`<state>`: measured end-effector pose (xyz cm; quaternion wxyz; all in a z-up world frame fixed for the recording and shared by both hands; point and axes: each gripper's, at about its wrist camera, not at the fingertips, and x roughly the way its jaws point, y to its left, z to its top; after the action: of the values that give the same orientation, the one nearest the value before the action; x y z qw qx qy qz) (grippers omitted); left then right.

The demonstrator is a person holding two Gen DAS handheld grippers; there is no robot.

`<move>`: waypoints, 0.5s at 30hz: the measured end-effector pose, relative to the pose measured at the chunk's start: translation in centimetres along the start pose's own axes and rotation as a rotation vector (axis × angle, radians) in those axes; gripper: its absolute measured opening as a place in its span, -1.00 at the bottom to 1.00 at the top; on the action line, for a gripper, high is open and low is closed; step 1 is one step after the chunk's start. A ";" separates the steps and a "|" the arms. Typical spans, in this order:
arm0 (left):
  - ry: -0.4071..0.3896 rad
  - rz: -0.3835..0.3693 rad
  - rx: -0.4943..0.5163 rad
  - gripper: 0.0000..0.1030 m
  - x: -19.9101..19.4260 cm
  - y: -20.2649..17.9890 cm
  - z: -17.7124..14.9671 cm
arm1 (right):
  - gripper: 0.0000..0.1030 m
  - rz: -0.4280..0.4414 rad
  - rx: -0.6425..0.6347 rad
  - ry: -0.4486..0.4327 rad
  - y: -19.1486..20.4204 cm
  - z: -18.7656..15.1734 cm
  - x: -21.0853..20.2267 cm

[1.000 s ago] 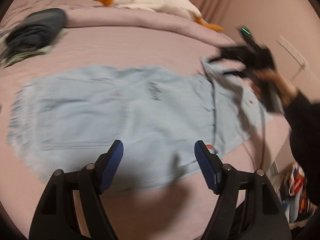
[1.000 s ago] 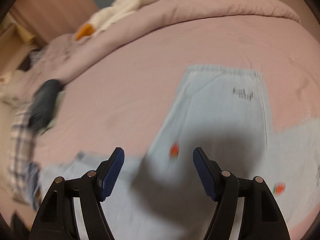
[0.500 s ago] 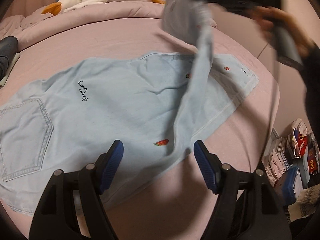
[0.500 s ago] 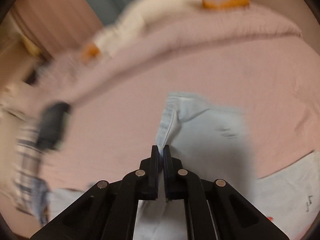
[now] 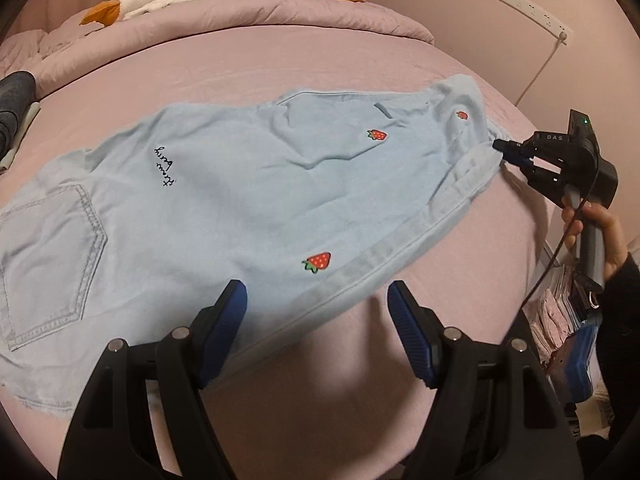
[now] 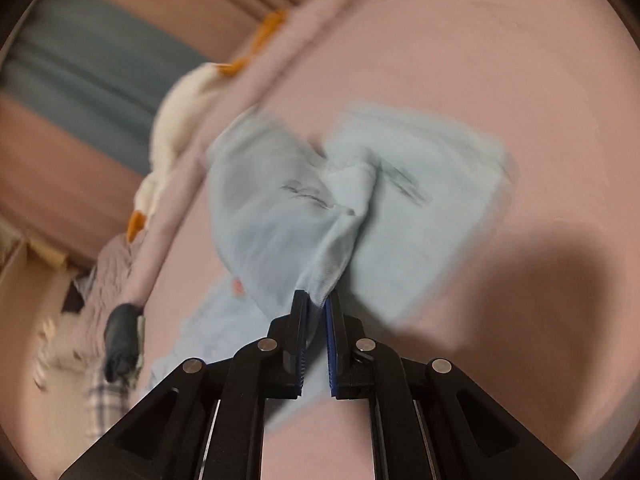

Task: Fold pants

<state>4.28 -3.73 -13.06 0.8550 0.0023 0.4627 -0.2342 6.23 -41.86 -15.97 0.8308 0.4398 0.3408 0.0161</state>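
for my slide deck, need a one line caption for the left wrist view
Open left gripper hovers over light blue strawberry-print pants on a pink bed while the right gripper pinches their far edge.

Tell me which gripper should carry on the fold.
Right. The right gripper is already shut on the edge of the light-blue strawberry denim pants; the left gripper hovers open, holding nothing.

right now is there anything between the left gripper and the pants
Nothing visible. The left gripper hangs open just above the near hem of the pants, with only bare denim and pink bed under its fingers. The right gripper is clamped on the far hem, well off to the side.
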 end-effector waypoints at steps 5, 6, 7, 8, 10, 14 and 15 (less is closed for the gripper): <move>-0.014 -0.017 0.000 0.41 -1.6 -0.3 0.1 | -0.02 0.071 -0.008 -0.065 0.3 1.7 -1.0; -0.024 -0.021 -0.009 0.43 -2.0 -0.2 0.2 | 0.19 0.071 -0.006 -0.077 -0.1 1.4 -1.2; -0.038 -0.034 -0.025 0.43 -2.4 -0.1 0.6 | 0.19 0.065 0.006 -0.090 -0.4 2.0 -1.0; -0.047 -0.043 -0.036 0.43 -2.6 0.0 0.8 | 0.19 0.060 0.027 -0.097 -0.6 2.1 -0.2; -0.061 -0.034 -0.051 0.43 -2.7 0.4 1.4 | 0.19 0.080 0.072 -0.084 -1.3 2.9 1.3; -0.070 0.013 -0.105 0.43 -1.9 2.0 2.9 | -0.20 0.071 -0.008 -0.045 0.3 4.2 2.8; -0.067 0.032 -0.121 0.43 -1.4 2.4 3.3 | -0.58 0.058 -0.025 -0.037 0.7 4.6 3.2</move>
<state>7.19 -1.73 -10.59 0.8723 -0.0498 0.4469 -0.1922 11.58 -43.65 -15.46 0.8416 0.4391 0.3125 0.0361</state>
